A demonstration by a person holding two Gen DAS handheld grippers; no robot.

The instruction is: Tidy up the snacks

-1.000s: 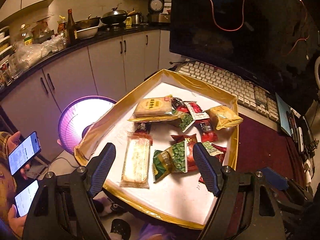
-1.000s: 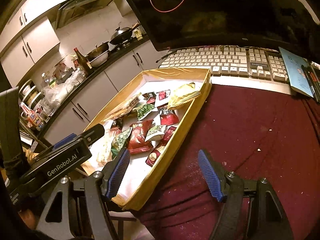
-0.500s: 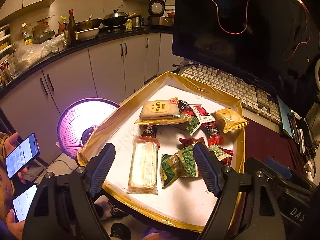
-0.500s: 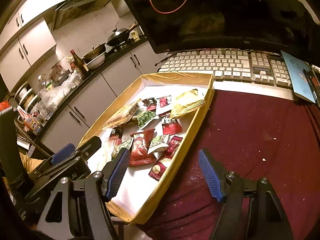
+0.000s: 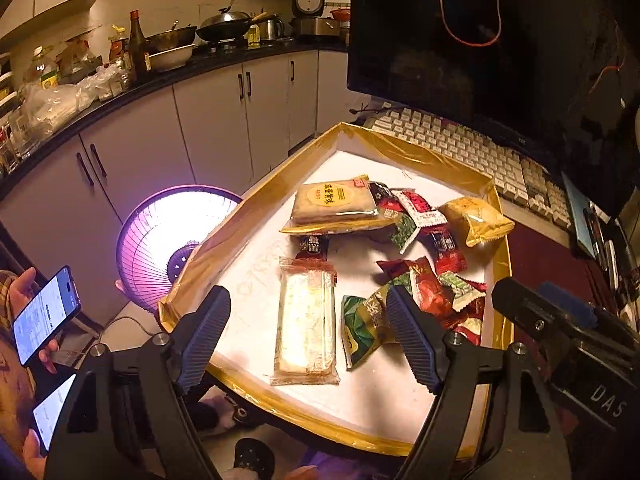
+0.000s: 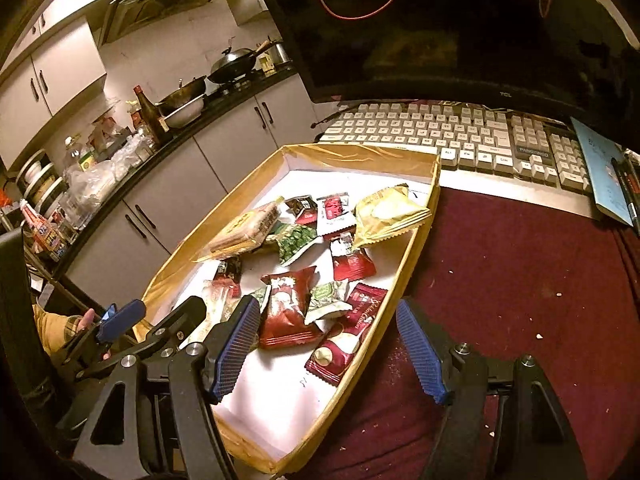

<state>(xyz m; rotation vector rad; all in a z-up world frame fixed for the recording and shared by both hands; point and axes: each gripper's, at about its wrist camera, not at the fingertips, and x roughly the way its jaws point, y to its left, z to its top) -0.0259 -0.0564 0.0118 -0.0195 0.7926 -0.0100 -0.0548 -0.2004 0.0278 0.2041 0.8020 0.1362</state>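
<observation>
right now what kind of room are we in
Most likely a home kitchen that doubles as a desk area. A counter along the wall carries a wok, bottles and a rice cooker, while the snack tray sits beside a keyboard and monitor.

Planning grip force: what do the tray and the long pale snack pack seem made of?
Tray: likely white cardboard or foam board, matte, with its walls wrapped in glossy, wrinkled tan tape. Long pale snack pack: clear, shiny plastic film, contents visible, ends crimped.
</observation>
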